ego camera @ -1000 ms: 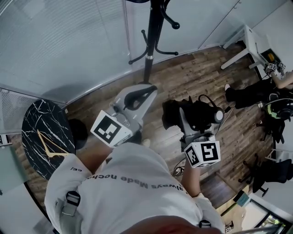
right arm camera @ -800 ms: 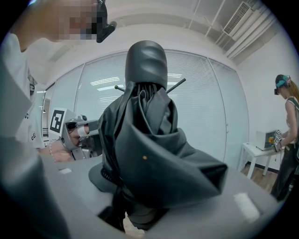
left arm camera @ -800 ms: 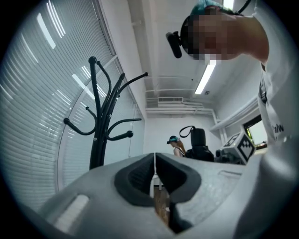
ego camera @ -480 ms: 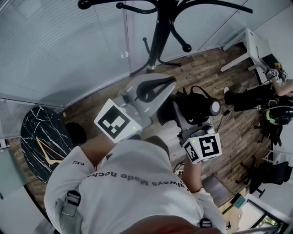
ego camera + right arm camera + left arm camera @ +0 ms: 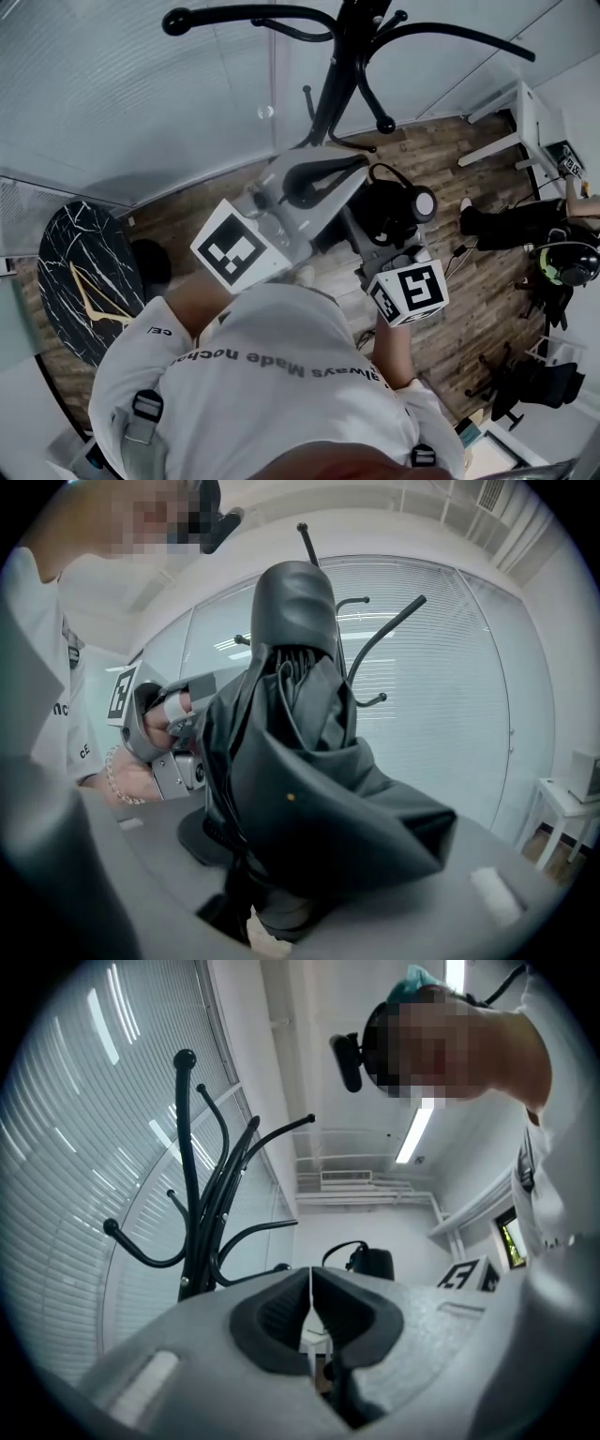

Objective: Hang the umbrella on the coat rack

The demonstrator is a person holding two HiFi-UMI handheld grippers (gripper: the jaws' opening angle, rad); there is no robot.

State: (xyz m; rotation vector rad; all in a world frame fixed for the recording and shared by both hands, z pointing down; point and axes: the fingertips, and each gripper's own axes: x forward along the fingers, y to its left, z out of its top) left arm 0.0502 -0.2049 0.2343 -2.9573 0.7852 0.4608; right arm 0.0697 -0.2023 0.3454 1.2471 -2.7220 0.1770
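A black coat rack [image 5: 333, 84] with curved hooks stands by the glass wall, right ahead of me. It also shows in the left gripper view as the coat rack [image 5: 202, 1213], and its hooks [image 5: 375, 639] rise behind the umbrella in the right gripper view. My right gripper [image 5: 380, 251] is shut on a folded black umbrella [image 5: 394, 211], which fills the space between the jaws as the umbrella [image 5: 300, 761]. Its round handle end and thin strap loop [image 5: 382, 174] point toward the rack. My left gripper [image 5: 359, 169] is raised beside it, shut with nothing between its pads [image 5: 281, 1312].
A round black marble table [image 5: 80, 281] stands at the left. At the right are a white desk [image 5: 511, 122] and a person sitting on the wooden floor [image 5: 525, 202] among dark bags. A glass wall with blinds [image 5: 141, 94] lies behind the rack.
Both grippers have risen and moved toward the coat rack, the umbrella going with the right one. More of the rack's upper hooks now show.
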